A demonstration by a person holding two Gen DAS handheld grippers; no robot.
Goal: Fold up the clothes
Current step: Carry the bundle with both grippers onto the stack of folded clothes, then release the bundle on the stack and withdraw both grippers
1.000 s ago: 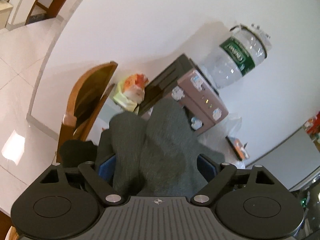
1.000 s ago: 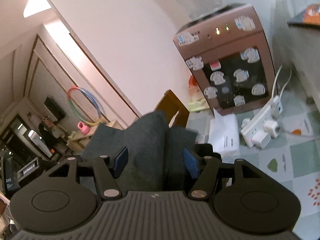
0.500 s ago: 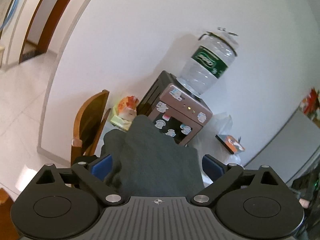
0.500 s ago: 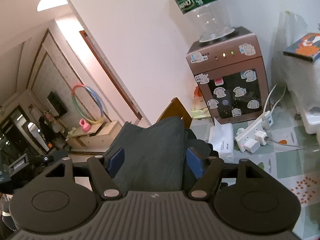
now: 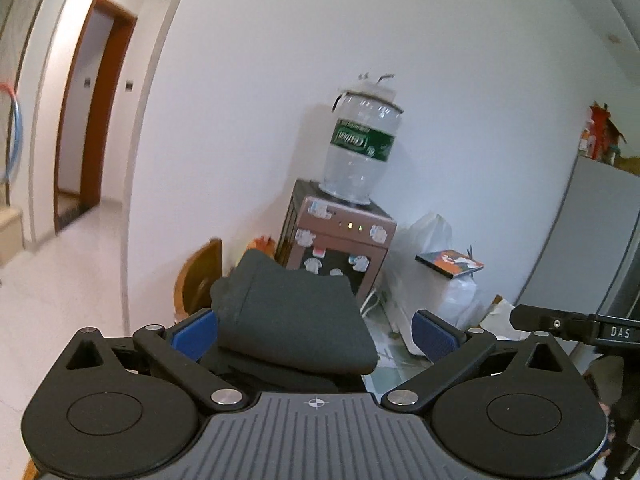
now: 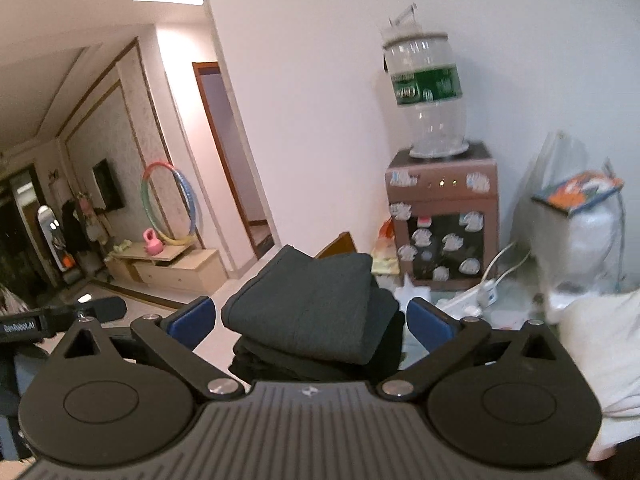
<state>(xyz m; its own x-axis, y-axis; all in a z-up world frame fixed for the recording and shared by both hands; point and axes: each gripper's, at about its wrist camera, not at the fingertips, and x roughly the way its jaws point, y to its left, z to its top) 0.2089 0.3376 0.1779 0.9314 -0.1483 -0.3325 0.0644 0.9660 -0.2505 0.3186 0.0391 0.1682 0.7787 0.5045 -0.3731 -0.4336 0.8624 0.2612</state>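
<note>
A folded dark grey garment [image 5: 296, 316] lies in a thick bundle between the blue pads of my left gripper [image 5: 314, 334]. The jaws stand wide apart and do not press it. In the right wrist view the same kind of folded dark grey garment [image 6: 308, 308] rests between the pads of my right gripper [image 6: 310, 320], which is also open. Part of the right gripper [image 5: 576, 326] shows at the right edge of the left wrist view, and part of the left gripper [image 6: 52, 318] at the left edge of the right wrist view. What the bundles rest on is hidden.
A water dispenser [image 5: 340, 240] with a large bottle [image 6: 428, 96] stands against the white wall ahead. A wooden chair [image 5: 200, 276] is to its left. White bags with a book [image 6: 576, 196] and a power strip [image 6: 486, 294] lie at the right. A white cloth [image 6: 600, 344] is near right.
Both grippers have opened from a grip on the grey fabric. Both views have levelled out and pulled back, and the garment now lies flatter as a folded bundle.
</note>
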